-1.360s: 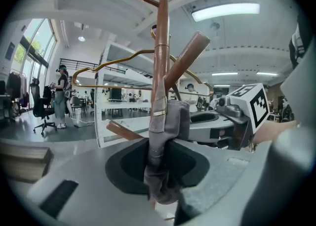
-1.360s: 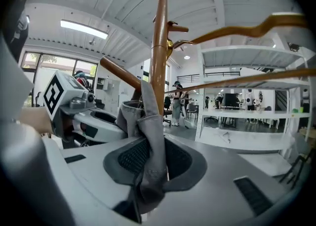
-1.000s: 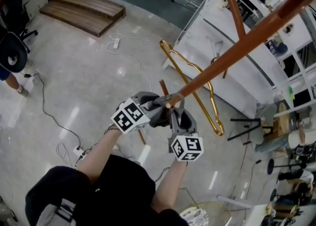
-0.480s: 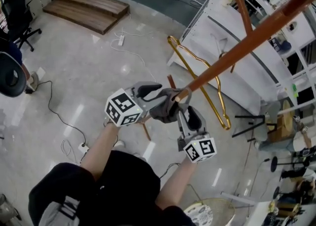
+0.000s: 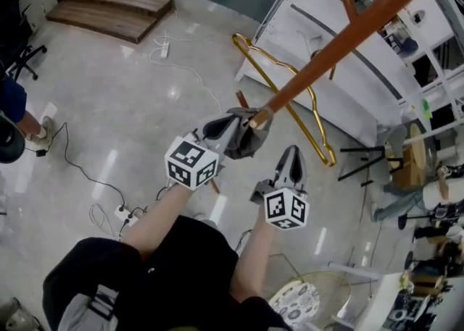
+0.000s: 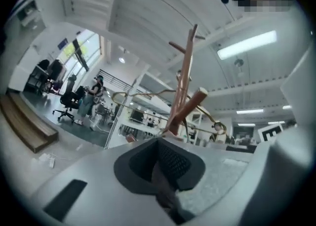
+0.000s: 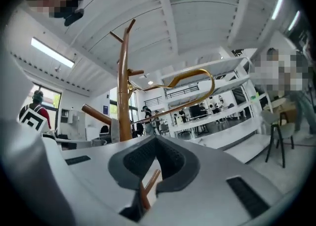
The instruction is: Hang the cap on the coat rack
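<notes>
looks done: shows the grey fabric cap (image 5: 250, 143) hooked over a peg tip of the brown wooden coat rack (image 5: 348, 38), mid-frame. has left tongs (image 5: 223, 125) pressed together right beside it, right tongs (image 5: 291, 157) together, empty, lower right. leaves only backing away.

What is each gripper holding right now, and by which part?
The left gripper pinches the grey cap by a fold of fabric; the right gripper is shut and empty.

Right tool (image 5: 293, 156) backed off cap (image 5: 249, 143); it and left tool (image 5: 226, 128) closed.
</notes>
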### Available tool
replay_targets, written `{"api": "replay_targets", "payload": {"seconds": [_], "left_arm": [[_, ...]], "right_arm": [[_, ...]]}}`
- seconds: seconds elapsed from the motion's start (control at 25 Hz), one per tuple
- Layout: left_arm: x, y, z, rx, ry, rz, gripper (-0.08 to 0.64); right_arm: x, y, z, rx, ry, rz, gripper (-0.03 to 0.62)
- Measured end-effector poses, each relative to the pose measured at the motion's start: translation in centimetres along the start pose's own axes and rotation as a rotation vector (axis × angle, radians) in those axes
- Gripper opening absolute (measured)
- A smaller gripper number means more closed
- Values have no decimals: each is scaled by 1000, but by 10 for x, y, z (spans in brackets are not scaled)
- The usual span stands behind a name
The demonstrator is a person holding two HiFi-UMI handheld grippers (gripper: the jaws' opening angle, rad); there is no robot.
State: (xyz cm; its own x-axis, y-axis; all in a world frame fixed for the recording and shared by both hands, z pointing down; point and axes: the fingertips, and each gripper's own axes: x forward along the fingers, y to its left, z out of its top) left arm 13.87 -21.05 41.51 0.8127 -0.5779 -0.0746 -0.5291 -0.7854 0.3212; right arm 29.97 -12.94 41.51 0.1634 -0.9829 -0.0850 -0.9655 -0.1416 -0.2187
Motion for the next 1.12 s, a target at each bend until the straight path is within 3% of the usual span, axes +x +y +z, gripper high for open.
{"api": "replay_targets", "payload": {"seconds": [0.12, 0.52, 1.12], "left_arm": [[5, -8, -12, 41, 47, -15, 0], [2, 4, -9, 56, 40, 27, 0], [-6, 10, -14, 83, 82, 25, 0]], "right_arm": [[0, 1, -3, -47, 43, -11, -5], [3, 14, -8, -117, 76, 3, -5], [10, 38, -18, -140, 97, 61, -5]]}}
